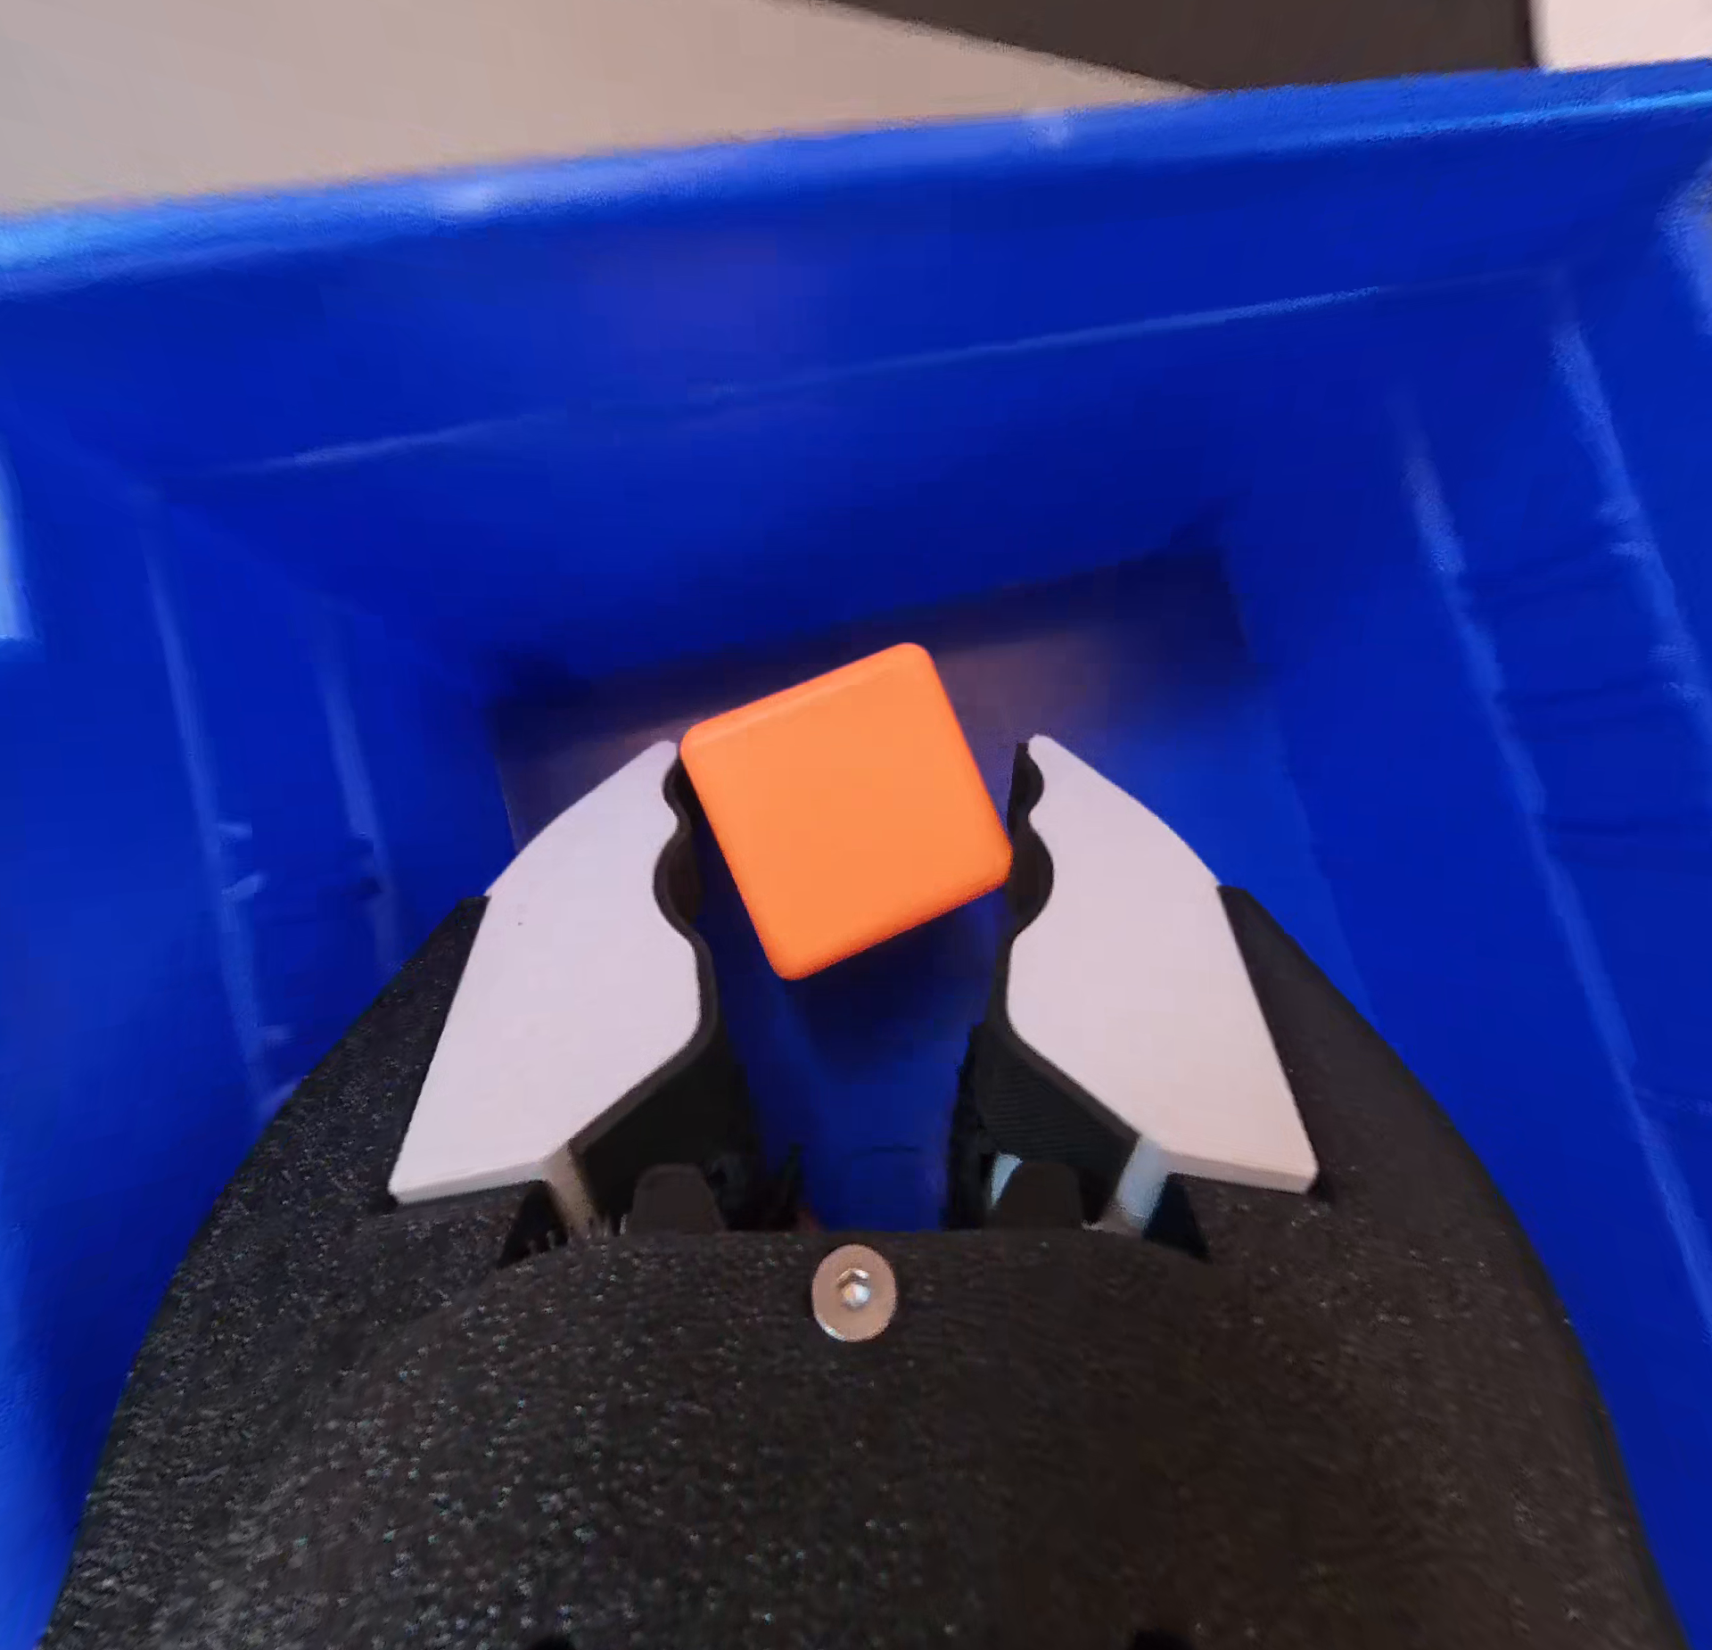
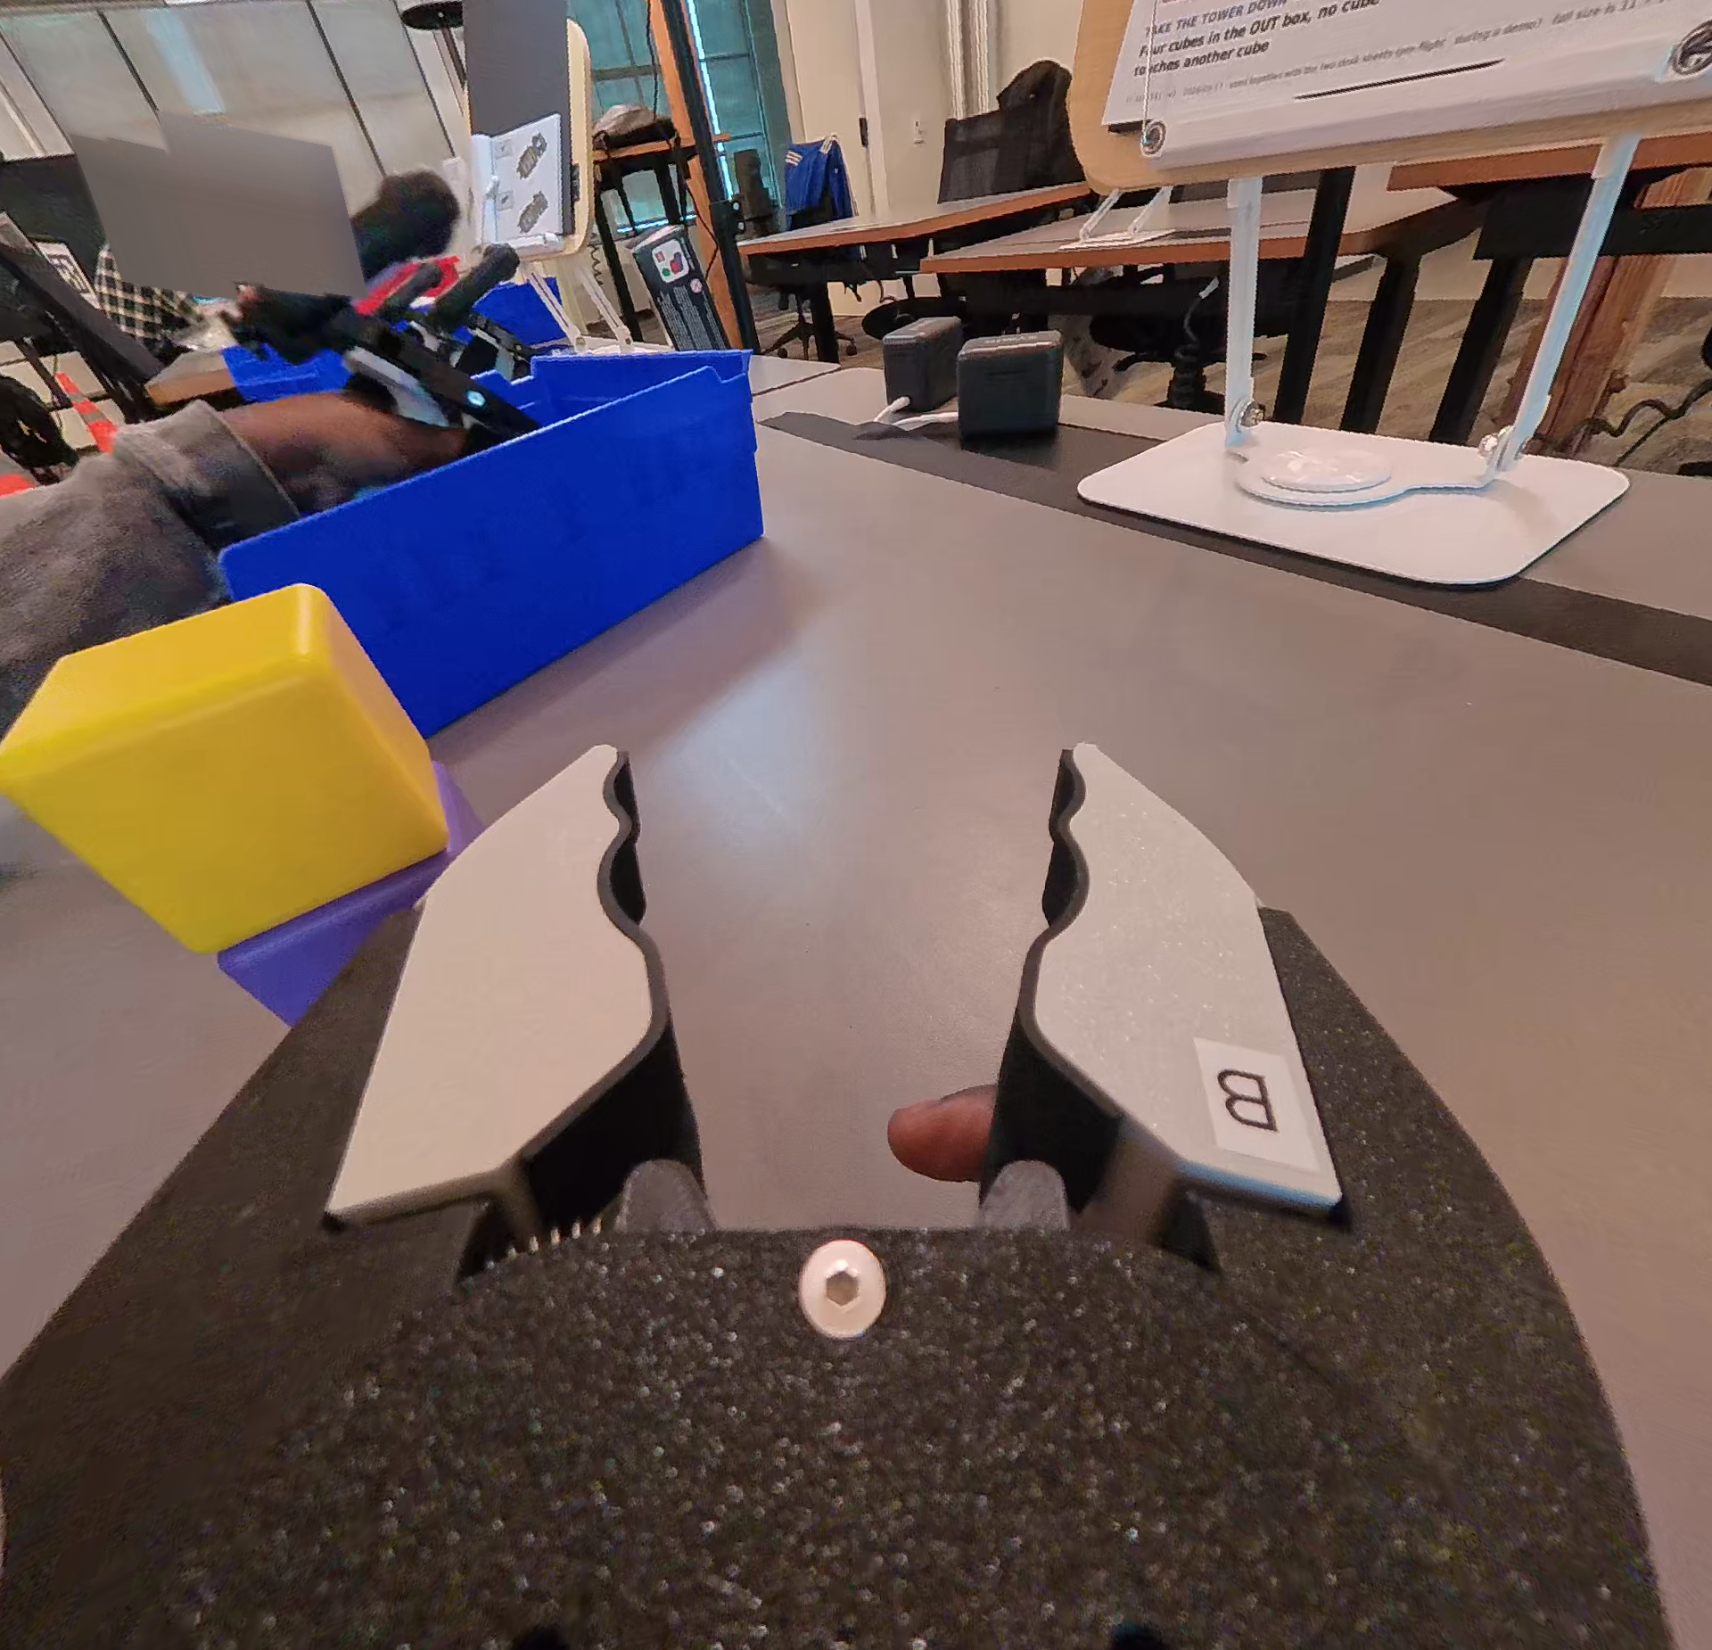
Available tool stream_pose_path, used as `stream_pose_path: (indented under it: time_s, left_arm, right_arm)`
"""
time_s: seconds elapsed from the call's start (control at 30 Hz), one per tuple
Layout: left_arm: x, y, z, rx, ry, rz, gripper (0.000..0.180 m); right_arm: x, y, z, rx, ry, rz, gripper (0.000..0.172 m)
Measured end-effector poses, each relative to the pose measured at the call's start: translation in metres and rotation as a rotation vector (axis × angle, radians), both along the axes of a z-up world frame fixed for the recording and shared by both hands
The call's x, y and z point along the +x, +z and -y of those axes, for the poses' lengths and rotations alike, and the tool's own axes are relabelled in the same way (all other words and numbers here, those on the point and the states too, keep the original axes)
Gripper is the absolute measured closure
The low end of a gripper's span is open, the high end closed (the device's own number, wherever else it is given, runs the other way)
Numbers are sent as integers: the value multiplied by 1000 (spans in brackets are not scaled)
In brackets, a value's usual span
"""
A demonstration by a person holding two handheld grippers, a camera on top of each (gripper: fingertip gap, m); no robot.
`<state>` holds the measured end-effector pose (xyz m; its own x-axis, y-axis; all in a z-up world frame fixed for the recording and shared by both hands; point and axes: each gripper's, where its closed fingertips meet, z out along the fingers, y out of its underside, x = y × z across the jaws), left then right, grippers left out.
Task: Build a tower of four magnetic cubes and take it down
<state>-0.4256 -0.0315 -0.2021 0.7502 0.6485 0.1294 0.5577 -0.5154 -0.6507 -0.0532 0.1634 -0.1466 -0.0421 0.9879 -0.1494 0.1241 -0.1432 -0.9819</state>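
Desk surroundings, non-task items
White document stand [image 2: 1343,494] bearing a printed sheet [image 2: 1408,21]; two dark power adapters [image 2: 973,382] stood behind on the grey table [image 2: 1019,679]; office chairs [image 2: 1010,132] beyond.

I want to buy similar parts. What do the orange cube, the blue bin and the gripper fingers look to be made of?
Orange cube: likely moulded plastic, smooth matte skin, rounded edges.
Blue bin: apparently rigid moulded plastic, faint sheen, ribbed walls inside.
Fingers: pale grey flat plates, matte, slightly speckled; painted metal or plastic, unclear. Their wavy inner pads look like black rubber.
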Motion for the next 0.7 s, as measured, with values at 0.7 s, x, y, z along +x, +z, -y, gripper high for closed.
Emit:
stream_pose_path:
  time_s: [0.7]
  left_arm:
    - [360, 256, -13, 1448, -1016, 739, 116]
  right_arm:
    - [27, 72, 20, 171, 57, -352, 90]
